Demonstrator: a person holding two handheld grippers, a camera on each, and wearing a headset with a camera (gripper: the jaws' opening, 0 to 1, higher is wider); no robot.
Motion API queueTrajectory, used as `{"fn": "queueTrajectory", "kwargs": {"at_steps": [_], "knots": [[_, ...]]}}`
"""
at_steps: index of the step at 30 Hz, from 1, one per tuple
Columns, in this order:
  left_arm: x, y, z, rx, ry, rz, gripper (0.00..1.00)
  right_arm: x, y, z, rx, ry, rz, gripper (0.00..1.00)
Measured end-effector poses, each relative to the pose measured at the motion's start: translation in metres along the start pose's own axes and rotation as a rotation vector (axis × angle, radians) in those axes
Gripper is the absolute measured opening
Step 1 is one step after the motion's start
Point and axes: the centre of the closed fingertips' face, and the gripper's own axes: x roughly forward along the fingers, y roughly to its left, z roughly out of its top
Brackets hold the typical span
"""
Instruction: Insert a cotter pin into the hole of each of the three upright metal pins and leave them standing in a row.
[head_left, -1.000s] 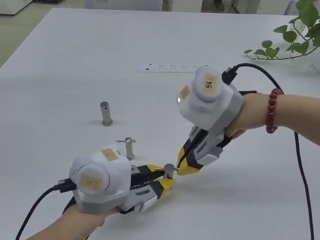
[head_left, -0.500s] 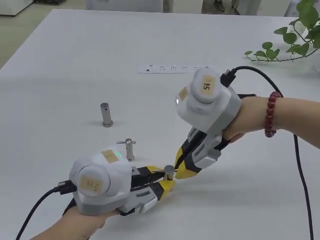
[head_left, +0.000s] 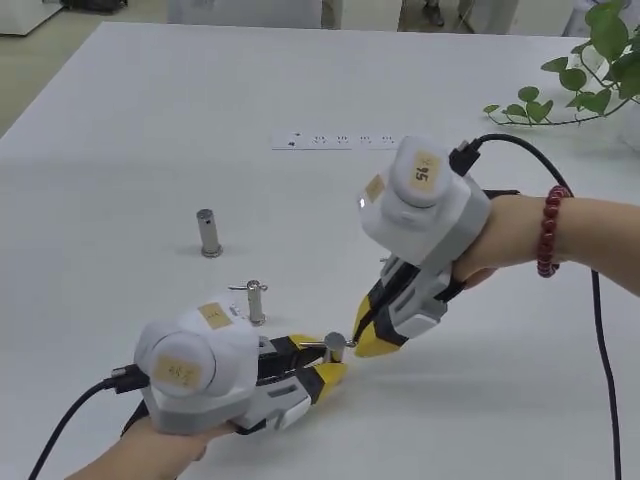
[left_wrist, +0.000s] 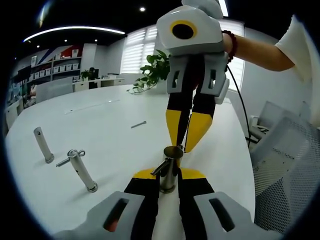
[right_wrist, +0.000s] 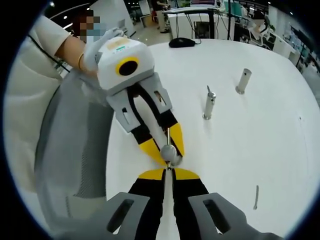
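At the front of the bench (head_left: 120, 120), our left claw (head_left: 330, 358) clamps 1 upright metal pin (head_left: 336, 343). The right claw (head_left: 358, 338), pinched nearly shut on a cotter pin (left_wrist: 159, 168), threads its hole. Next, we judge, comes a straight push home; the bare pin (head_left: 208, 232) beyond is not yet fitted.

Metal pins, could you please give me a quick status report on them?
Left claw shut on near metal pin, upright. Right claw shut on cotter pin at its hole. Middle pin pinned, far pin bare. Spare cotter pin lies aside.
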Motion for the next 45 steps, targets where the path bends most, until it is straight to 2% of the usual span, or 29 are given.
{"fn": "queueTrajectory", "kwargs": {"at_steps": [15, 21, 29, 35, 38, 45], "knots": [[0.000, 0.000, -0.001, 0.002, -0.006, -0.004, 0.12, 0.003, -0.001, 0.002, -0.012, 0.002, -0.003, 0.05], [0.000, 0.001, -0.001, 0.002, -0.006, -0.002, 0.12, 0.003, -0.001, 0.003, 0.007, -0.005, -0.006, 0.05], [0.000, 0.000, -0.001, 0.017, 0.003, 0.010, 0.13, 0.004, -0.001, 0.003, 0.018, -0.010, -0.008, 0.14], [-0.002, 0.005, 0.002, 0.002, -0.005, 0.023, 0.19, 0.003, -0.002, 0.005, 0.034, -0.027, -0.016, 0.18], [-0.005, 0.006, 0.004, -0.025, -0.011, 0.018, 0.23, 0.002, -0.002, 0.008, 0.041, -0.051, -0.024, 0.20], [-0.016, 0.006, 0.001, -0.012, 0.007, 0.018, 0.35, 0.001, -0.001, 0.014, 0.049, -0.090, -0.041, 0.24]]}}
